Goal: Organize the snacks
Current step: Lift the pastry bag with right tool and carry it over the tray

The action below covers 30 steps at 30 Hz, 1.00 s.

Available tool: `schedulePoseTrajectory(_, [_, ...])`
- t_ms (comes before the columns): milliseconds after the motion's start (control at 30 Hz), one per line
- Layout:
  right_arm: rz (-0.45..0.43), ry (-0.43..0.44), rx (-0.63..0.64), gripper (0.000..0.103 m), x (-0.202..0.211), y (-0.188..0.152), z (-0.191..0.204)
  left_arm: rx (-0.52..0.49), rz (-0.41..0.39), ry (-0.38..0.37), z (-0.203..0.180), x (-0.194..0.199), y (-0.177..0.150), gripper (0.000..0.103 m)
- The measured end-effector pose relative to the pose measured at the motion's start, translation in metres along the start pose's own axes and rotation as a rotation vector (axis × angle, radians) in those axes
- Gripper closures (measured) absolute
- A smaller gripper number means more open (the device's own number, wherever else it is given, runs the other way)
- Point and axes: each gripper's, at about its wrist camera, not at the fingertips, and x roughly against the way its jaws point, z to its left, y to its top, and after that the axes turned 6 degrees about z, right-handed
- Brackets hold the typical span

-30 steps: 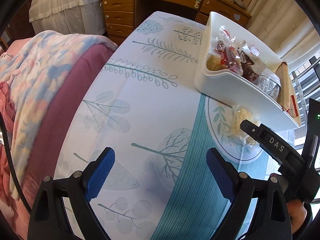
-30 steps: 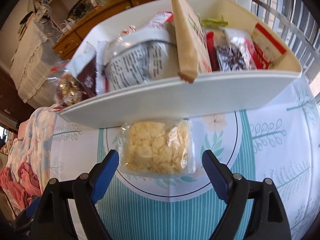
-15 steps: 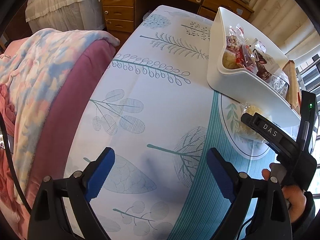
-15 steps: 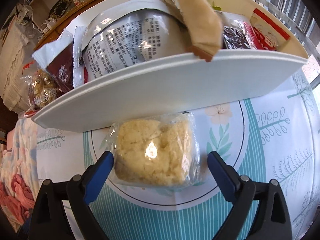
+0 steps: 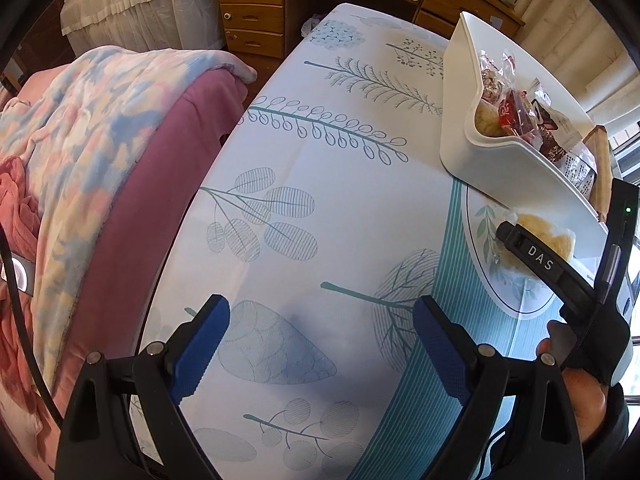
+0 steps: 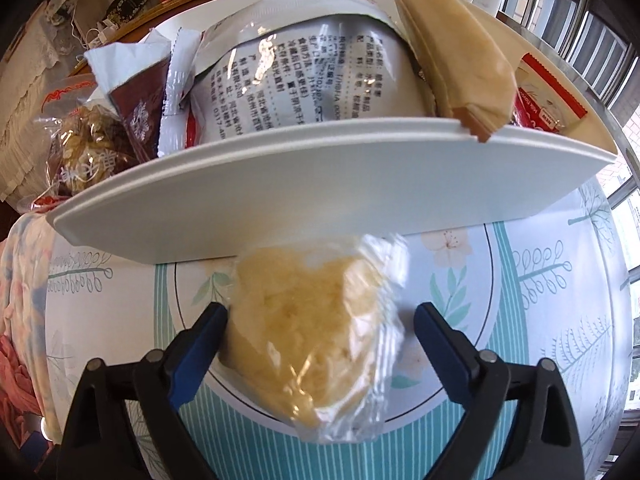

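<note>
A clear-wrapped pale yellow snack cake (image 6: pixel 320 336) lies on the tablecloth just in front of the white bin (image 6: pixel 320 184), between the jaws of my right gripper (image 6: pixel 320 320). The jaws stand wide open around it; the left pad touches the wrapper. The bin holds several snack packets, among them a silver bag (image 6: pixel 304 80) and a tan pouch (image 6: pixel 452 52). In the left wrist view the same cake (image 5: pixel 544 236) sits by the bin (image 5: pixel 500 160), partly behind the right gripper's finger. My left gripper (image 5: pixel 320 344) is open and empty over the tablecloth.
The table carries a leaf-printed cloth (image 5: pixel 320 200). A bed with a pink and blue blanket (image 5: pixel 80 140) lies close along the table's left edge. A wooden desk with drawers (image 5: pixel 320 0) stands beyond the far end. A window with railings (image 6: pixel 580 40) is at the right.
My right gripper has moved forward so the snack cake now sits between its jaws, tilted and blurred. My left gripper has drifted back and left, away from the bin.
</note>
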Motion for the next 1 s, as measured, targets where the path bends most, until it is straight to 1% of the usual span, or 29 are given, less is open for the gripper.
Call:
schedulePoseTrajectory(33, [-0.007, 0.008, 0.003, 0.025, 0.003, -0.001, 0.001, 0.0, 0.0, 0.0, 0.0, 0.0, 0.0, 0.011])
schedulePoseTrajectory(67, [-0.009, 0.015, 0.008, 0.029, 0.007, 0.0, -0.008, -0.001, 0.0, 0.001, -0.001, 0.0, -0.001, 0.011])
schedulePoseTrajectory(100, [-0.011, 0.02, 0.014, 0.036, 0.009, 0.0, -0.008, -0.003, -0.001, 0.002, -0.003, 0.0, -0.001, 0.011])
schedulePoseTrajectory(133, [-0.008, 0.021, 0.019, 0.039, 0.009, -0.001, -0.008, -0.007, -0.001, 0.004, -0.005, 0.001, -0.002, 0.011])
schedulePoseTrajectory(233, [-0.002, 0.028, 0.02, 0.045, 0.012, -0.005, -0.013, -0.015, -0.004, 0.008, -0.01, 0.002, -0.006, 0.011])
schedulePoseTrajectory(367, [0.024, 0.032, 0.003, 0.048, 0.015, -0.006, -0.03, -0.024, -0.005, 0.016, -0.017, 0.005, -0.009, 0.011])
schedulePoseTrajectory(400, [0.029, 0.036, 0.005, 0.052, 0.017, -0.007, -0.033, -0.027, -0.006, 0.018, -0.019, 0.006, -0.009, 0.011])
schedulePoseTrajectory(567, [0.084, 0.037, 0.061, 0.054, 0.03, -0.015, -0.042, -0.035, 0.0, 0.037, -0.028, 0.02, -0.009, 0.011])
schedulePoseTrajectory(667, [0.128, 0.042, 0.084, 0.054, 0.043, -0.024, -0.049, -0.047, -0.011, 0.053, -0.032, 0.038, -0.009, 0.011])
schedulePoseTrajectory(800, [0.157, 0.051, 0.105, 0.054, 0.067, -0.033, -0.067, -0.066, -0.026, 0.089, -0.036, 0.066, -0.009, 0.011])
schedulePoseTrajectory(933, [0.144, 0.064, 0.103, 0.054, 0.09, -0.024, -0.08, -0.083, -0.048, 0.135, -0.039, 0.099, -0.011, 0.011])
schedulePoseTrajectory(1000, [0.123, 0.07, 0.085, 0.054, 0.105, -0.007, -0.087, -0.09, -0.058, 0.145, -0.04, 0.114, -0.013, 0.011])
